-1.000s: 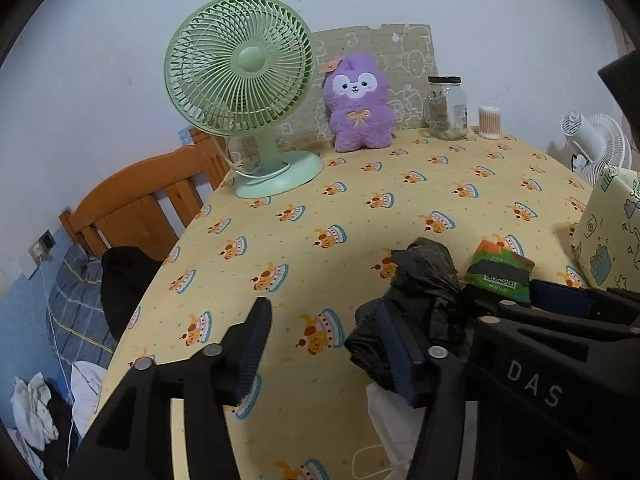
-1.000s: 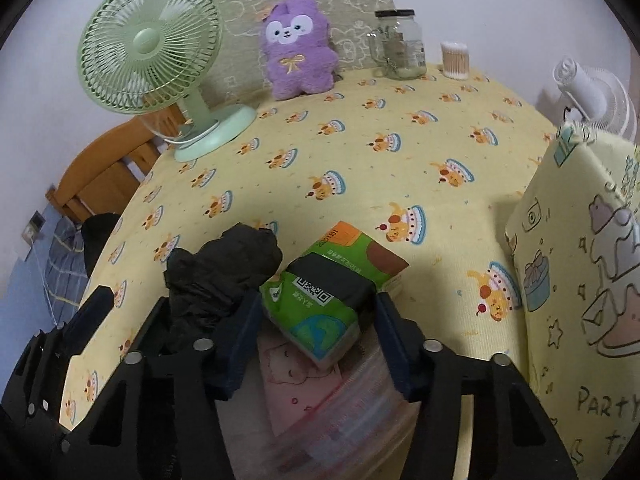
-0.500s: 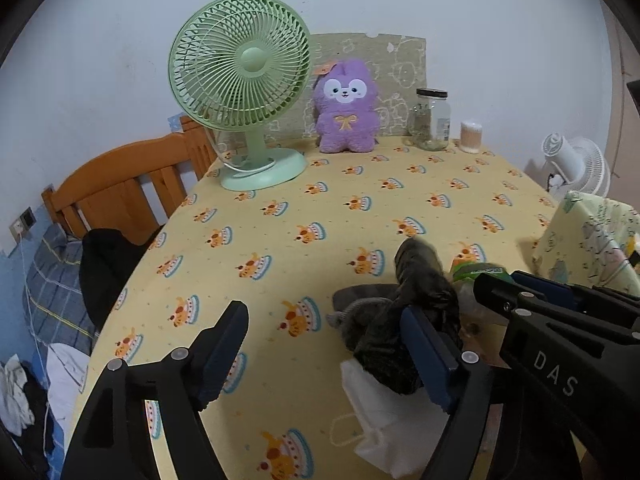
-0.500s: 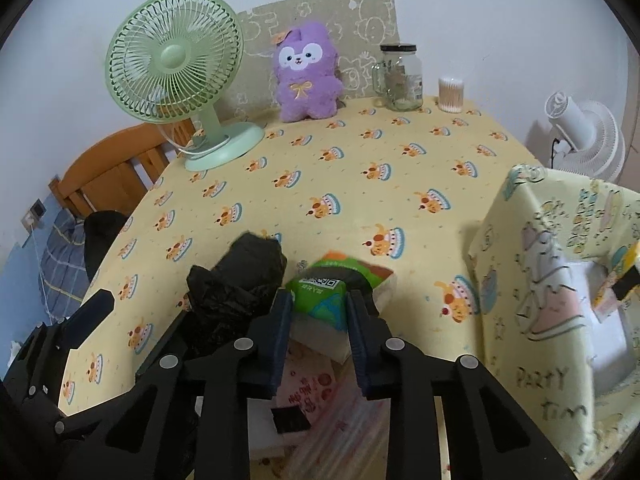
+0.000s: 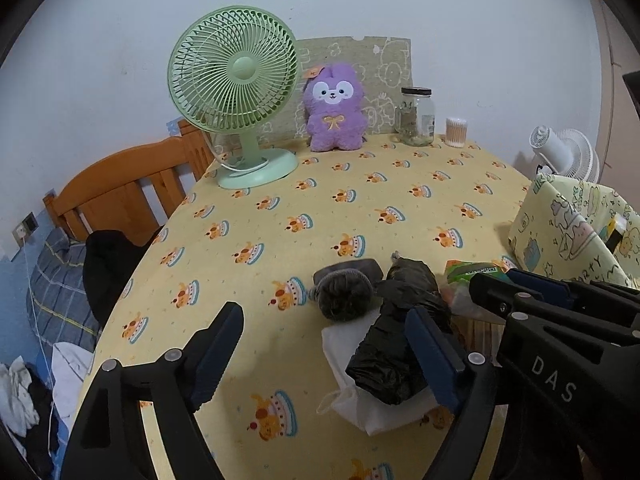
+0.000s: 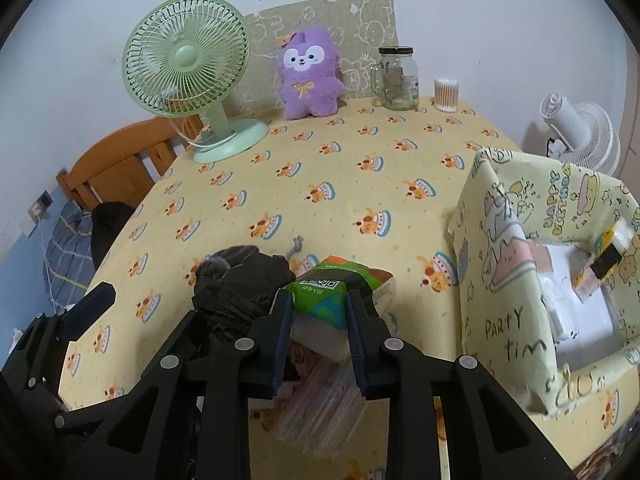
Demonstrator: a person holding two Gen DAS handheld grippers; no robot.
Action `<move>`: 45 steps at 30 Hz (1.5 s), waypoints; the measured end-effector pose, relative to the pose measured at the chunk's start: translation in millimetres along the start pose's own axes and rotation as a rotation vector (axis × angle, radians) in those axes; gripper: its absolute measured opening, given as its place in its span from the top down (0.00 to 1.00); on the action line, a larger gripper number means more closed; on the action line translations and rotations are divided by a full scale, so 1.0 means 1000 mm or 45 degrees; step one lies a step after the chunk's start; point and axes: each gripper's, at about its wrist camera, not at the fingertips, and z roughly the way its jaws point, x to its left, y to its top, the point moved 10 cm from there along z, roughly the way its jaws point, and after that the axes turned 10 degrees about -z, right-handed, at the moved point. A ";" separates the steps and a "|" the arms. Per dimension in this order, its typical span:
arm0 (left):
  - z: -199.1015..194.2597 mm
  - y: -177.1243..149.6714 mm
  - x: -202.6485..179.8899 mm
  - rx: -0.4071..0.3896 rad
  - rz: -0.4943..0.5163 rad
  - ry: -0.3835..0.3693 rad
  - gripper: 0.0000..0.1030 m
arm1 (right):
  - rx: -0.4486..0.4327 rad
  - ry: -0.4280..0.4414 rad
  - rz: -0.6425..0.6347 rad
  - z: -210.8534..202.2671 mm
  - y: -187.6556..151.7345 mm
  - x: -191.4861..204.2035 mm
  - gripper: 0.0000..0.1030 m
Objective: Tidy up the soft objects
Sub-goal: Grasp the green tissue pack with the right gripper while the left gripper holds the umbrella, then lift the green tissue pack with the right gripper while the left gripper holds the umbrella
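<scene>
Green tissue pack (image 6: 326, 294) squeezed in right tongs (image 6: 320, 320); left tongs (image 5: 324, 354) opening, empty.

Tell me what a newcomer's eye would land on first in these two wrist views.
Probably the purple plush toy upright at the far edge of the table against the wall, with the green desk fan to its left. Nearer, the right claw is clamped on a green tissue pack beside a crumpled black plastic bag. To the right stands an open box wrapped in party paper.
</scene>
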 end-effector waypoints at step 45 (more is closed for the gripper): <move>0.021 -0.035 -0.043 0.161 0.064 -0.269 0.69 | 0.095 -0.038 0.023 0.034 -0.023 -0.010 0.69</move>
